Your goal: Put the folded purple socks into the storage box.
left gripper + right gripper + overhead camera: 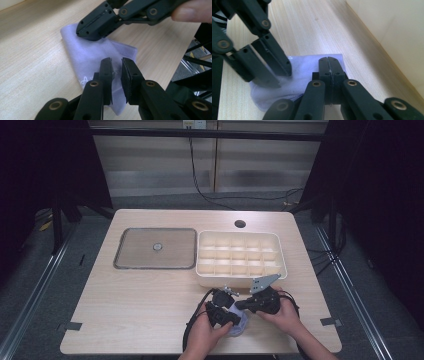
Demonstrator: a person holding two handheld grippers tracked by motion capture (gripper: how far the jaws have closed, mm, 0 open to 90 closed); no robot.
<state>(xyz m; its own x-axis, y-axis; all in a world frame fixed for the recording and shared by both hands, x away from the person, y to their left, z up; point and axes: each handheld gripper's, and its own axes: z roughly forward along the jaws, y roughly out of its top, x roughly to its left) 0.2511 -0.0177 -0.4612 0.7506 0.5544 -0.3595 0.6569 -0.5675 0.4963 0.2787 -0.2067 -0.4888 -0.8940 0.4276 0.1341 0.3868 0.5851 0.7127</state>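
Note:
A pale lilac cloth (239, 324) lies flat near the table's front edge, between both hands. My left gripper (116, 60) hovers low over the cloth (87, 55) with its jaws a narrow gap apart; cloth shows in the gap, and I cannot tell whether it is pinched. My right gripper (328, 59) is shut, its tip resting on the cloth (304, 67) at the far corner. In the left gripper view the right gripper (83, 30) presses that corner from above. In the right gripper view the left gripper (283, 77) sits at the cloth's left side.
A cream box with several compartments (239, 233) stands just behind the hands; its wall (392, 30) runs along the right. A grey flat tray (135, 255) with a small round knob lies at the back left. A cable hole (240, 224) sits near the far edge.

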